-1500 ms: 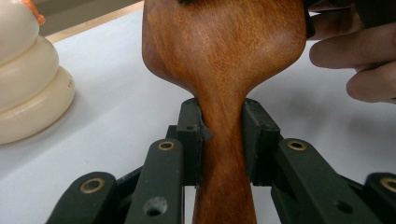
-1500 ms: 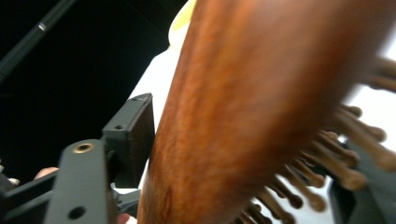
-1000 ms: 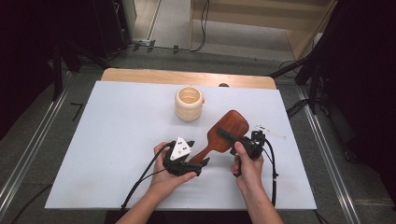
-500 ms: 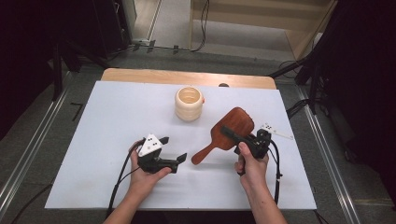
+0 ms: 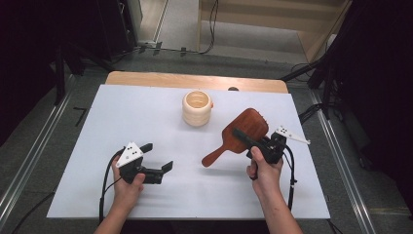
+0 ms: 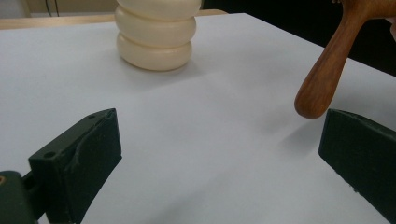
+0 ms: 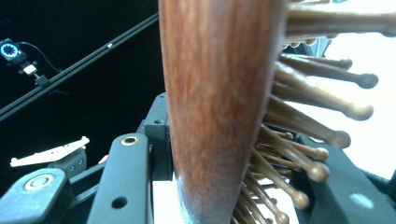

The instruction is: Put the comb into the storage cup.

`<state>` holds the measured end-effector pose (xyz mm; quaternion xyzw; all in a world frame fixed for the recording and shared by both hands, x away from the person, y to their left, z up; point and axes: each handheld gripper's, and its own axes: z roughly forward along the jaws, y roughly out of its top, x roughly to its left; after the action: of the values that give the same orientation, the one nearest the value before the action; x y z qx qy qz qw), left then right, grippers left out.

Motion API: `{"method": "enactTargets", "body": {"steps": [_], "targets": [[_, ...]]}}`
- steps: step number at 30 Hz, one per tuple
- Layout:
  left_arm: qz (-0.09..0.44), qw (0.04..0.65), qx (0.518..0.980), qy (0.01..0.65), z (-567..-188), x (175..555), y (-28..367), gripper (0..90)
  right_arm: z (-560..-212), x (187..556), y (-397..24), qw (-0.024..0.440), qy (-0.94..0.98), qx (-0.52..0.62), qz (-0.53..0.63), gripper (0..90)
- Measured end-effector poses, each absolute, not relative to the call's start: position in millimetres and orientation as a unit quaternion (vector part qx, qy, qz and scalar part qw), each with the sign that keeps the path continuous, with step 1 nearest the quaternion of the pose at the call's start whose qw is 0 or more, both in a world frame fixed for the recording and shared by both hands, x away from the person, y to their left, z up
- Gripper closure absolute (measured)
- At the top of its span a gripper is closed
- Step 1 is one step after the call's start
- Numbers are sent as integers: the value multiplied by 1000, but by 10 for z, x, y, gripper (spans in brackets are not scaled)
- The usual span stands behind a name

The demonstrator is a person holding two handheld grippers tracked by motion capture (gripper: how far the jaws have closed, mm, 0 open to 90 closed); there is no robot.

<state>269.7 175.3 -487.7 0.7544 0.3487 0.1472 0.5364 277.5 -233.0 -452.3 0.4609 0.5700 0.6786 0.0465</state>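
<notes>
A brown wooden hairbrush [image 5: 251, 122] hangs tilted above the white table top [image 5: 146, 112], its handle [image 5: 216, 156] pointing down to the left. My right gripper [image 5: 242, 135] is shut on the brush head; in the right gripper view the wooden back [image 7: 219, 93] and the bristle pins [image 7: 303, 121] sit between the jaws. My left gripper [image 5: 157, 156] rests low at the left front, apart from the handle. Its jaws have just been opening and hold nothing. The left gripper view has the handle tip [image 6: 327, 70] just beyond one finger [image 6: 84, 158].
A cream ribbed cup [image 5: 197, 108] stands upright at the middle back of the table, also in the left gripper view [image 6: 156, 42]. A wooden strip [image 5: 146, 78] runs along the far edge. Dark floor and metal rails surround the table.
My left gripper has drawn away from the brush handle to the left and its jaws have spread. The right gripper keeps the brush, lifted slightly.
</notes>
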Motion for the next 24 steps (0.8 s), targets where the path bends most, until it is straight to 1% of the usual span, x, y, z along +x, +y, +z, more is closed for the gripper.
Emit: {"method": "enactTargets", "body": {"steps": [8,19,24], "targets": [[167,534,743,368,-4891,2653,2014,0,-4451,2796,-2350,58,574,457,677,537],[188,527,736,381,-4881,2602,2276,0,-4352,2861,-2355,75,586,448,671,537],[196,529,723,398,-4879,2587,2456,0,-4306,2885,-2362,81,587,450,668,538]]}}
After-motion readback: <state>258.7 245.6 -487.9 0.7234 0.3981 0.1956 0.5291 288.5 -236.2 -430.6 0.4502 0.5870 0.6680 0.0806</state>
